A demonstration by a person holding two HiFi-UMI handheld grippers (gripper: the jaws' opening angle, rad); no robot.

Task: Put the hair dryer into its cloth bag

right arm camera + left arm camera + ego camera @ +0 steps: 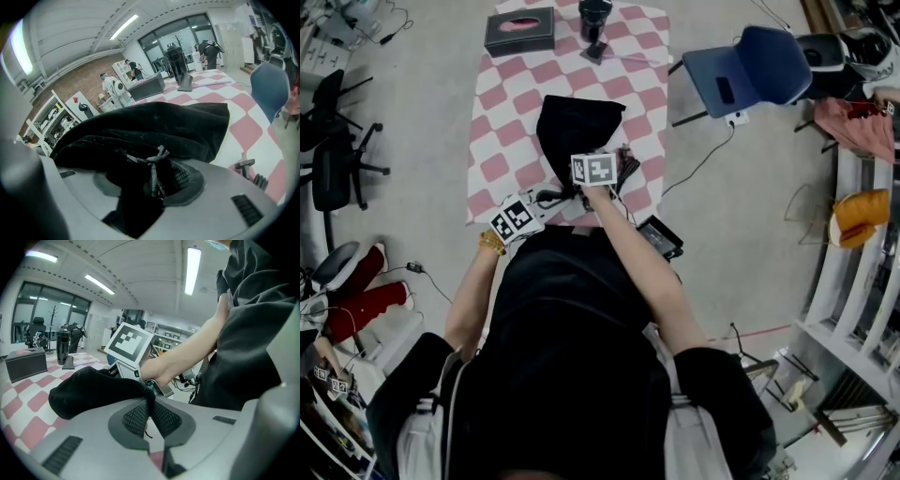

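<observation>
Fingers [135, 417] of my left gripper [150, 408] are clamped together on a thin fold of the cloth bag [93, 392]. Only the left gripper view shows that pinch; from the head view this gripper is little more than its marker cube at the bag's near left corner. Only the right gripper view shows my right gripper [150, 185] with jaws set wide and the bag's bunched mouth packed between them. Black cloth is draped over one pad and the knotted drawstring [152, 164] lies against the other, so it grips the bag too. The hair dryer I cannot make out in any view. From above, the bag lies bulging by the near edge of the checked table [502, 141], its closed end pointing far. Both my forearms reach forward close together, and the left gripper view catches my right hand [161, 369] just past the bag. On the table's far end stand a black box [520, 31] at the left and a dark flask [593, 17] beside it. A blue chair [755, 66] sits off to the right.
</observation>
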